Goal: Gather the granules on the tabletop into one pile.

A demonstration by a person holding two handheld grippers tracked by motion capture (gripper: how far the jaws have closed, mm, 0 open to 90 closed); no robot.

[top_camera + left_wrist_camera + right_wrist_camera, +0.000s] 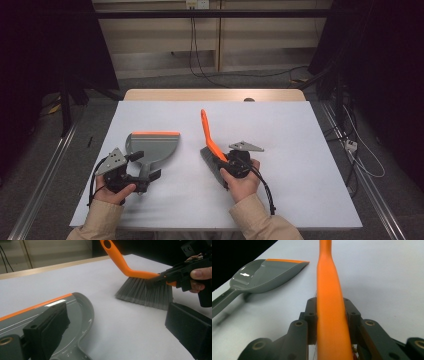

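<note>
Right gripper (329, 315) clamped on orange plastic brush handle (329, 290), grey bristles (147, 293) on white table (280, 130), left gripper (142, 172) jaws wide over grey dustpan (155, 145).

The brush (212, 150) has an orange handle and grey bristles; it sits right of centre on the white table, bristles down touching the top, handle slanting up and away. The dustpan (152, 146), grey with an orange lip, lies flat to its left, lip far, handle near.
</note>
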